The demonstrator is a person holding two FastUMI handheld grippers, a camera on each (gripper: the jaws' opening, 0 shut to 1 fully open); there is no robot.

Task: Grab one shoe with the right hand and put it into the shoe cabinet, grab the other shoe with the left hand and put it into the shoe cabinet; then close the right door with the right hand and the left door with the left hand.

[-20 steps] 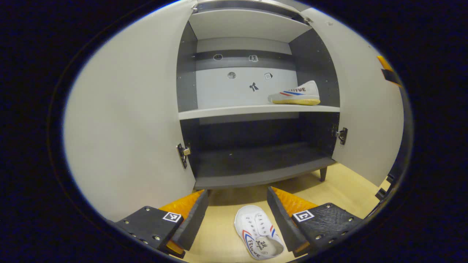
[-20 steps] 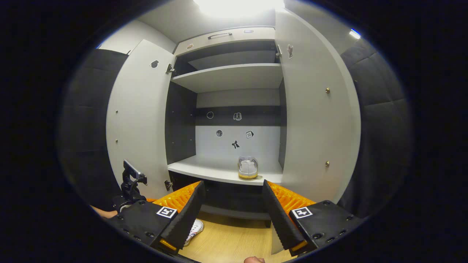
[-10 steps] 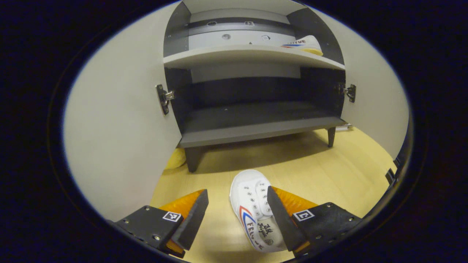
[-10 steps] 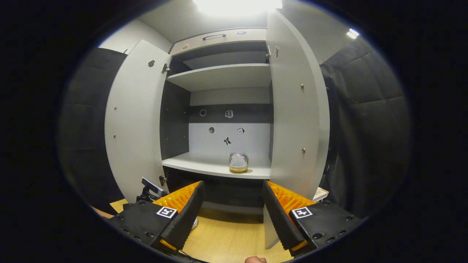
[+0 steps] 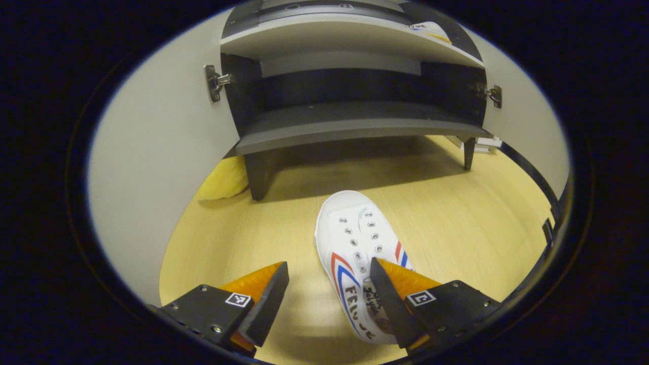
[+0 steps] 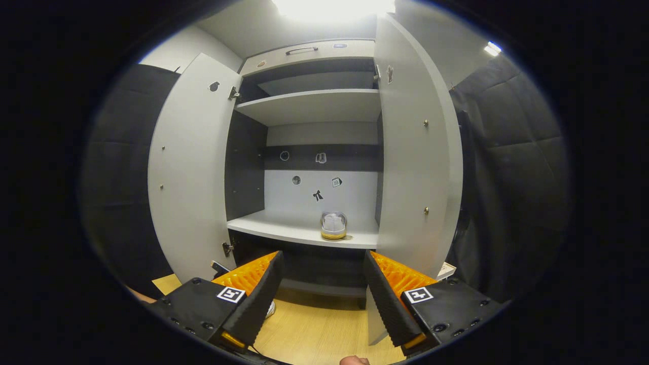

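A white shoe with red and blue stripes lies on the wooden floor, toe toward the cabinet. My left gripper hangs open just above its heel end, the right finger over the shoe's opening and the left finger over bare floor. The other shoe stands on the white middle shelf of the shoe cabinet, and its edge peeks over that shelf in the left gripper view. My right gripper is open and holds nothing, well back from the cabinet. Both cabinet doors, left and right, stand open.
The dark bottom shelf sits on short legs above the floor. A yellow object lies on the floor behind the left door. The right door flanks the floor space on the other side. Padded black walls close the booth.
My left gripper has tilted down and dropped toward the floor shoe, which now lies between and under its fingers. The right gripper has barely shifted.
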